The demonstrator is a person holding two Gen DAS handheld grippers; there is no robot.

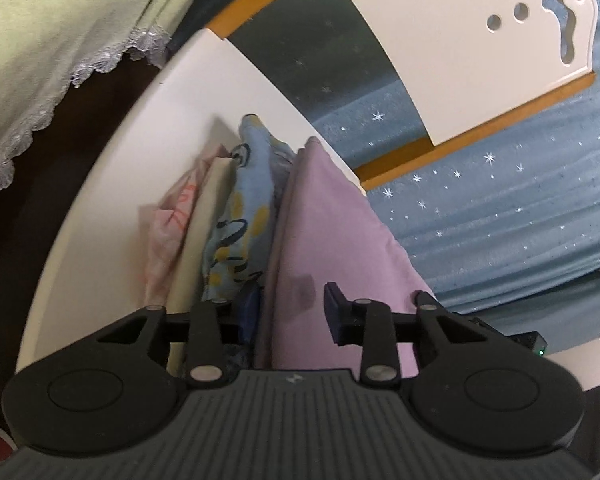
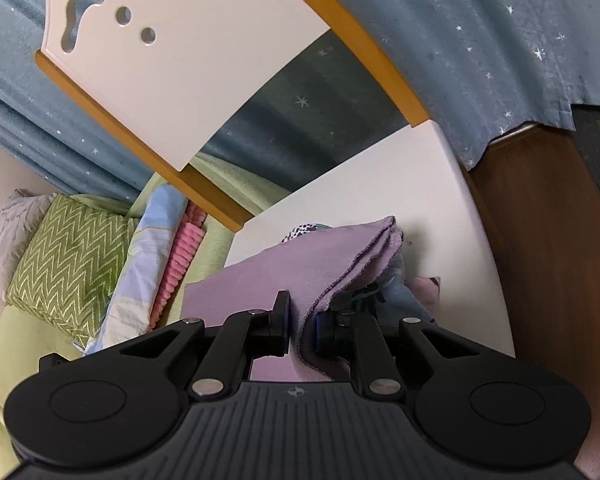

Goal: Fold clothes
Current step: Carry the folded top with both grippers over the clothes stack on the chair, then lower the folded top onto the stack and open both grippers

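A folded lilac garment (image 1: 324,232) lies on top of a stack of folded clothes on a white chair seat (image 1: 148,136). Under it lie a blue patterned piece (image 1: 240,216), a cream piece (image 1: 204,220) and a pink piece (image 1: 168,232). My left gripper (image 1: 292,312) has its jaws apart, one finger under the lilac garment's edge and one over it. In the right wrist view my right gripper (image 2: 302,326) is shut on the near edge of the lilac garment (image 2: 300,264), whose folded layers (image 2: 380,240) show at the far end.
The white chair back (image 2: 180,72) with orange wooden rails (image 1: 460,136) rises behind the seat (image 2: 420,184). A blue starred curtain (image 1: 500,208) hangs beyond. A bed with a green zigzag pillow (image 2: 68,256) and light-green sheet (image 1: 52,32) is beside the chair. Brown floor (image 2: 540,240) lies to the right.
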